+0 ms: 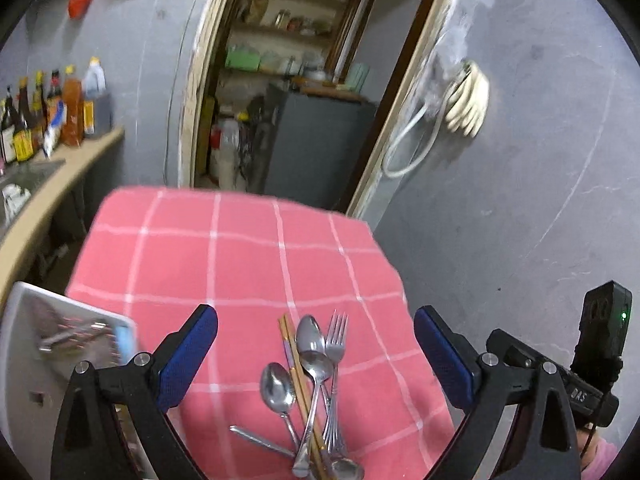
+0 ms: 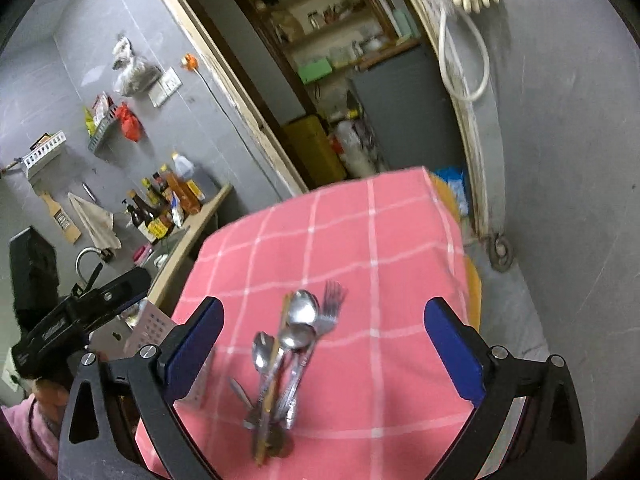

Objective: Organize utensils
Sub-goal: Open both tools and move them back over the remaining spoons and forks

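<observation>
A heap of metal utensils [image 1: 312,392] lies on the pink checked tablecloth [image 1: 240,264]: spoons [image 1: 277,388], a fork [image 1: 335,344] and a pair of chopsticks [image 1: 290,344]. The same heap [image 2: 286,356] shows in the right wrist view. My left gripper [image 1: 316,356] is open above the heap, blue pads wide apart. My right gripper [image 2: 324,356] is also open above it and empty. A white utensil tray [image 1: 60,344] with a few pieces in it stands at the table's left edge; it also shows in the right wrist view [image 2: 154,326].
A counter [image 1: 60,176] with sauce bottles [image 1: 48,116] and a sink runs along the left wall. An open doorway [image 1: 296,92] to a pantry lies behind the table. A grey wall [image 1: 540,160] with a hanging glove stands to the right.
</observation>
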A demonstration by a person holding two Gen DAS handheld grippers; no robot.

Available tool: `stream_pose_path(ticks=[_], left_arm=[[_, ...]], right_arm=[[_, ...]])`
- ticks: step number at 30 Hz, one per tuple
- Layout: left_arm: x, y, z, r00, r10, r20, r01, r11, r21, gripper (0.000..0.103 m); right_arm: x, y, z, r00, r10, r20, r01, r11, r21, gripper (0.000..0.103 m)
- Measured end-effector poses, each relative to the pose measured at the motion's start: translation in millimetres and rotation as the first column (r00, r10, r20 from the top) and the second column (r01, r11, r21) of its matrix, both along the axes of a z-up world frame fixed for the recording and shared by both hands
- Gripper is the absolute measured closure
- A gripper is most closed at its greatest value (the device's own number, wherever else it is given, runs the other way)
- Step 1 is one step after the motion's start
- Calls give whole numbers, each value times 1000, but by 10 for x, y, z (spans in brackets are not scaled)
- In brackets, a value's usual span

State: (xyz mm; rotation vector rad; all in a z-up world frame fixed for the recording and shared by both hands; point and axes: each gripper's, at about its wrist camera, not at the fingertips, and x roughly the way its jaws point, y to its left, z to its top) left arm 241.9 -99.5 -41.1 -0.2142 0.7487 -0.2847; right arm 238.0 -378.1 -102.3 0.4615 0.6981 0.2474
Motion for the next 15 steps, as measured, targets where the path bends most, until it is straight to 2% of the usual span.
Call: stream_pose_path(ticks=[5, 9, 15], left_arm=[[268, -124, -340, 994, 17, -112, -16, 1000, 11, 5], [372, -163, -538, 986, 31, -162, -27, 999, 24, 8], [415, -184, -811, 972, 42, -231, -28, 998, 64, 19]], right_arm=[[355, -34, -394, 994, 82, -67, -79, 996, 48, 5], [628, 42, -668, 981, 166, -99, -158, 984, 77, 5], [965, 262, -950, 951, 279, -132, -268, 959, 94, 18]])
